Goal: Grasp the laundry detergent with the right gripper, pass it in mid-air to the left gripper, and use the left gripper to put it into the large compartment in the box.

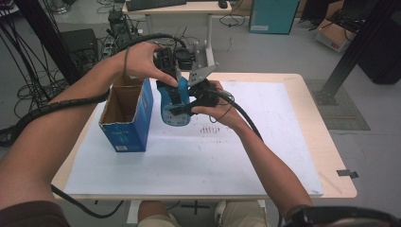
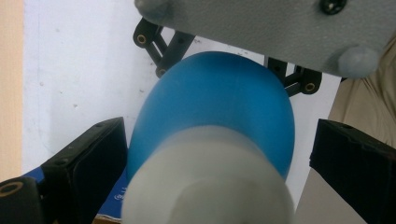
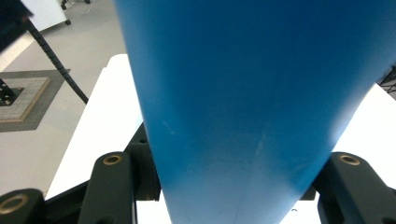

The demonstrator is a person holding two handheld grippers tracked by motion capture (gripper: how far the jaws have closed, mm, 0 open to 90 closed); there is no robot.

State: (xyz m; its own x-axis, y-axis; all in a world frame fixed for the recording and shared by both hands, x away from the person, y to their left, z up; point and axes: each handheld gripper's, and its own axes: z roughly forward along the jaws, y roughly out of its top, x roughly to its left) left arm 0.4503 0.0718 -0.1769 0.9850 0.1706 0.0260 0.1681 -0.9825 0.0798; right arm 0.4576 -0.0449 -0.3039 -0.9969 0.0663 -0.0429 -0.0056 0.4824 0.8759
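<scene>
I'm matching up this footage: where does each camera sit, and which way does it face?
High view: above the person's side, looking forward and down on the table; both forearms show.
Left gripper view: on the left tool, looking down at the blue bottle; black jaws show.
Right gripper view: on the right tool, facing the bottle; jaws show.
All share the bottle.

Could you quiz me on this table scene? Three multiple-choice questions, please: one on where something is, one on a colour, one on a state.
1. The open cardboard box stands where?
A. at the table's left side
B. at the far right corner
C. on the floor

2. What colour is the bottle?
A. red
B. blue
C. green

3. The right tool is:
A. wide open, holding nothing
B. lying flat
C. shut on the bottle

Answers: 1 A, it sits at the left of the white sheet; 2 B, its body is blue; 3 C, its jaws press both flanks.
</scene>
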